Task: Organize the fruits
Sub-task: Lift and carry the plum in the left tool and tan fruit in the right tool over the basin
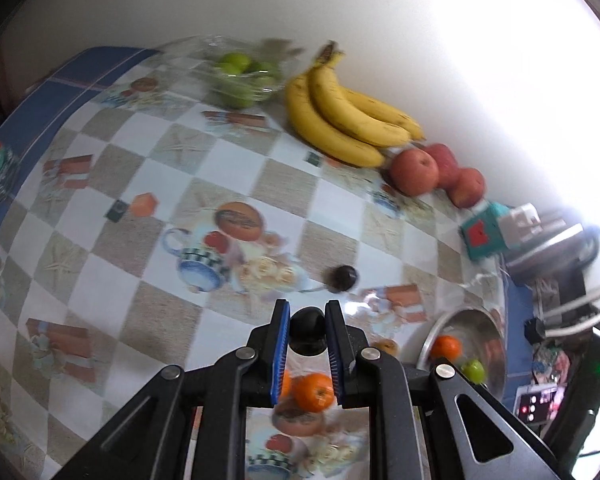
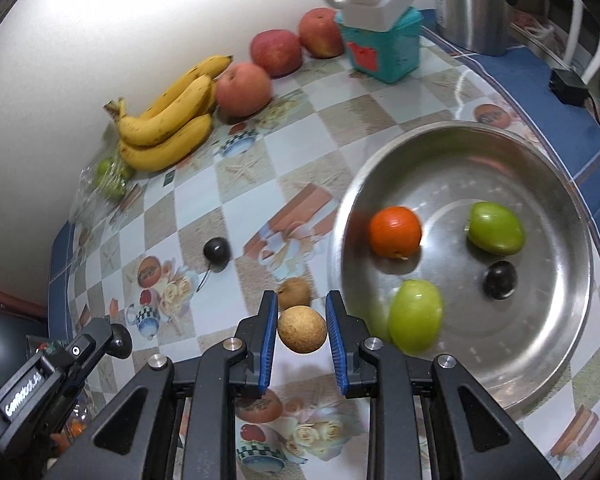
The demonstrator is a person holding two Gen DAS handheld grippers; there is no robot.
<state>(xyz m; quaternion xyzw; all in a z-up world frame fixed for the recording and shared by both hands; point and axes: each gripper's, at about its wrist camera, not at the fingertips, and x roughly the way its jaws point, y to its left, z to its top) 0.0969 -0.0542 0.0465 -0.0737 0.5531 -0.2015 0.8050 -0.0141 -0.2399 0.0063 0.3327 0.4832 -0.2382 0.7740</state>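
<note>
The round steel bowl holds 4 fruits. The left gripper clamps a dark plum, the right gripper a tan round fruit (both above the worktop). Another plum, a brown fruit and oranges remain outside.

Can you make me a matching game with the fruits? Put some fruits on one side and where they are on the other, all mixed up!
Fruits:
1. bananas
2. orange
3. brown round fruit
4. dark plum

Places:
A. in the left gripper
B. by the wall, beside the apples
C. in the metal bowl
D. in the right gripper

Pairs: 1-B, 2-C, 3-D, 4-A
</note>
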